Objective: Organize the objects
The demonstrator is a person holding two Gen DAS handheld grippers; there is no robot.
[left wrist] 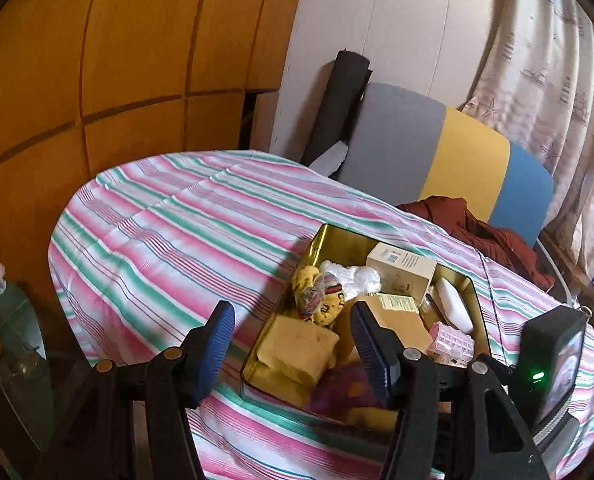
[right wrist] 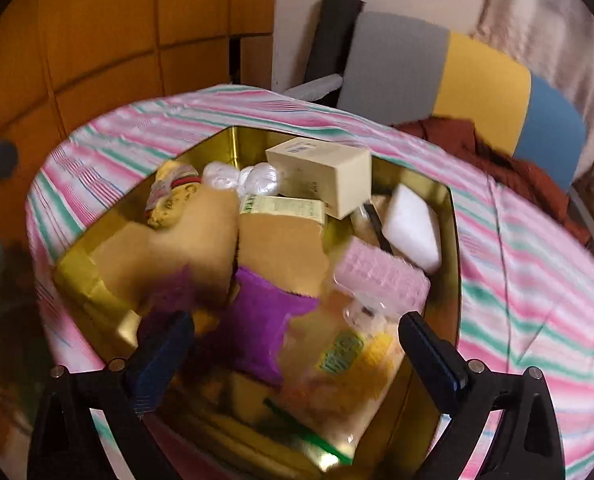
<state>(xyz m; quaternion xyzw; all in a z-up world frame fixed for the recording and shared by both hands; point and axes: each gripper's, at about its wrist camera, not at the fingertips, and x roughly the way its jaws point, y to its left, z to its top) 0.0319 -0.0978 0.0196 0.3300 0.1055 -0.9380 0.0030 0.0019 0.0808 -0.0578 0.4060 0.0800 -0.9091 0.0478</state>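
Note:
A gold tin box stands on the striped tablecloth, filled with objects: a cream carton, a white block, a pink pill case, a brown packet, a yellow sponge, a yellow plush toy and a purple cloth. My left gripper is open and empty above the box's near left side. My right gripper is open and empty over the box's near end, and its camera body shows in the left wrist view.
The striped tablecloth covers a rounded table. A grey, yellow and blue chair back with a dark red garment stands behind it. A wooden wall is at the left. A dark side stand holds small items.

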